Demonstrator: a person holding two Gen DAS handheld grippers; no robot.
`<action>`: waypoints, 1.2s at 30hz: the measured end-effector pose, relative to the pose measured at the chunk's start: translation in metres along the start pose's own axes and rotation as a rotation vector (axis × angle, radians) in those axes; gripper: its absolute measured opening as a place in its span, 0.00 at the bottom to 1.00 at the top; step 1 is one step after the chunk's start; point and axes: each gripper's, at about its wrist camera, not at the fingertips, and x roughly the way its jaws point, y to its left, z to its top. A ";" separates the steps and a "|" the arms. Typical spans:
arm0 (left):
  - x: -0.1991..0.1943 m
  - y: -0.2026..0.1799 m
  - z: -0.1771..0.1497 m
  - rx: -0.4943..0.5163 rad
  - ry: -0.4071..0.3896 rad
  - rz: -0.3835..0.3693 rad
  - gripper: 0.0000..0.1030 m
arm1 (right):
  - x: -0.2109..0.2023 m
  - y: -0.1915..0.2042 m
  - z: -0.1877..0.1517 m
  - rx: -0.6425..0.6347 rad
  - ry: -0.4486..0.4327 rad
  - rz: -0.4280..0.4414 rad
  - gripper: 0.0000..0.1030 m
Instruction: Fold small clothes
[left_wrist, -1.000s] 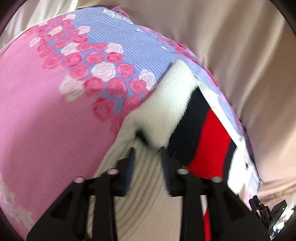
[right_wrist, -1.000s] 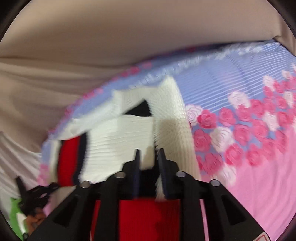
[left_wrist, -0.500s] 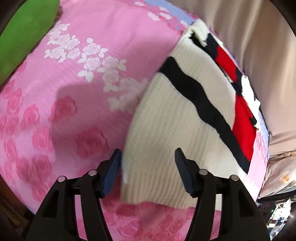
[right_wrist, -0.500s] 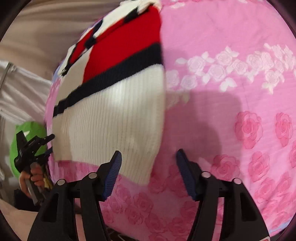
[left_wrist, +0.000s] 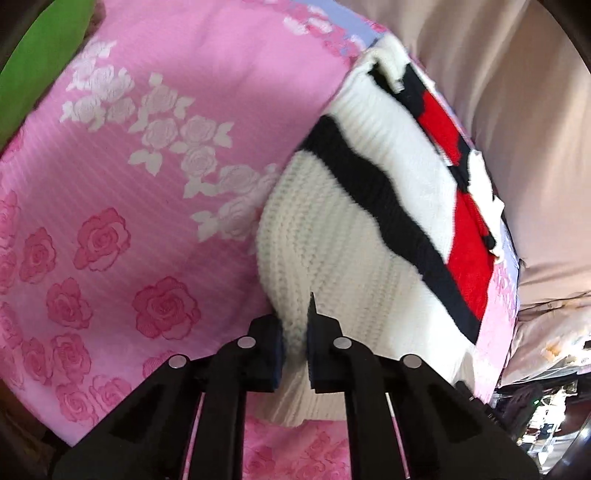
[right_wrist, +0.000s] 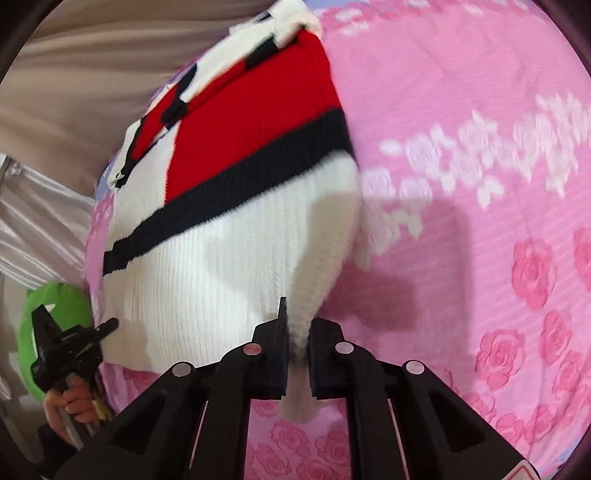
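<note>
Sweater (left_wrist: 351, 236), white knit with a navy stripe and red block, spread on a pink rose-print bedspread (left_wrist: 110, 177), its near hem pinched at both corners. Left gripper (left_wrist: 294, 350) clamped tight on the hem's left corner; right gripper (right_wrist: 297, 350) clamped tight on the right corner, knit bunched between the pads. Best carried out by lifting both corners evenly, keeping the hem taut and level, then laying it squarely toward the collar. Far edge of the sweater close to the bed's edge and the beige curtain (left_wrist: 517, 110) beyond, leaving little room there. Open bedspread on the near and outer sides. Green cushion (left_wrist: 37, 55) well apart.
</note>
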 end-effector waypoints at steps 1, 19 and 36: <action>-0.005 -0.005 -0.003 0.012 -0.015 -0.005 0.08 | -0.008 0.004 0.005 -0.038 -0.028 -0.023 0.07; -0.056 -0.033 -0.208 0.244 0.281 0.039 0.07 | -0.130 -0.117 -0.124 -0.209 0.332 -0.151 0.06; 0.022 -0.155 0.053 0.200 -0.249 0.095 0.41 | -0.074 -0.067 0.161 0.093 -0.273 0.133 0.29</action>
